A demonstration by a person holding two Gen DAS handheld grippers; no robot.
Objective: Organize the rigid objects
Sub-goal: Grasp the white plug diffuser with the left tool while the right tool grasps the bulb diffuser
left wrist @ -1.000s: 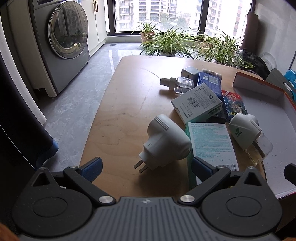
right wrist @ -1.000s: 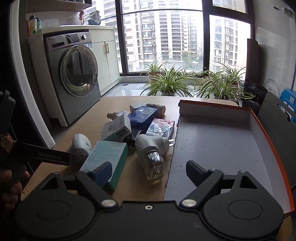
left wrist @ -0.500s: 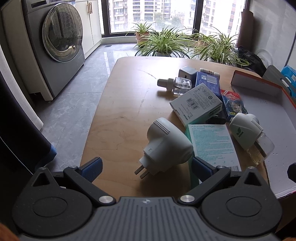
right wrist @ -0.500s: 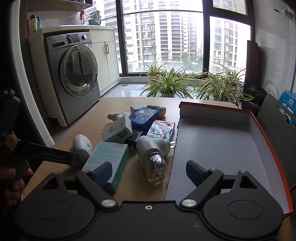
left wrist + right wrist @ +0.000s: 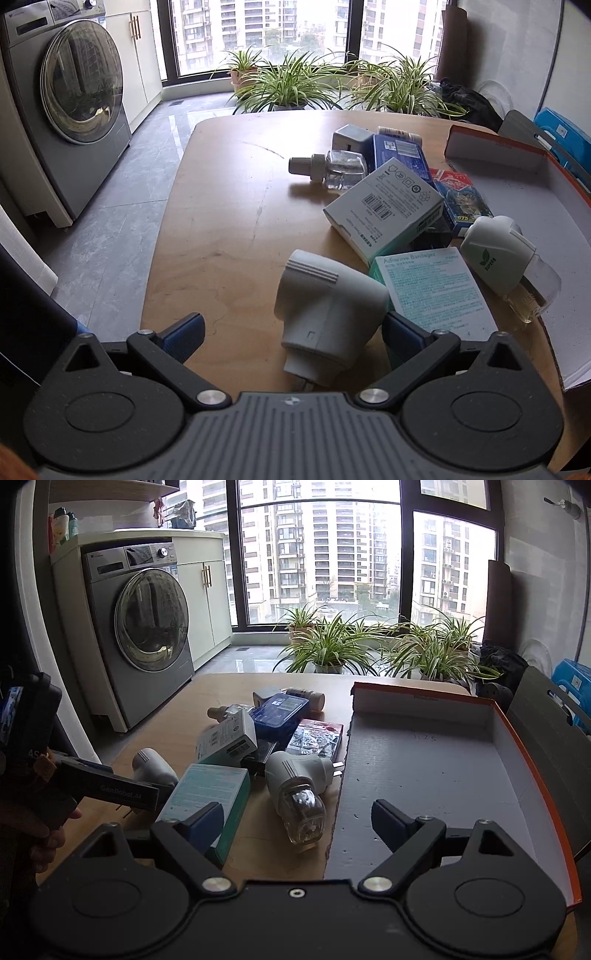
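The left gripper (image 5: 291, 332) is spread wide around the pale grey plastic plug-in adapter (image 5: 325, 314) lying at 6 o'clock on the wooden table (image 5: 229, 221); its prongs are hidden under the gripper body. Only the right wrist view shows the right gripper (image 5: 295, 825), wide open and empty, over the orange-edged cardboard tray (image 5: 443, 775) at 3 o'clock.

daylight from window (image 5: 321, 554) | soft shadows on tabletop (image 5: 229, 240) | sharp focus | fisheye bending, dark corners

Round pale wooden table (image 5: 229, 229): smooth, matt, faintly scratched. White plastic plug-in unit (image 5: 325, 306): matt. Grey-lined cardboard tray (image 5: 443, 775): rough, pitted.
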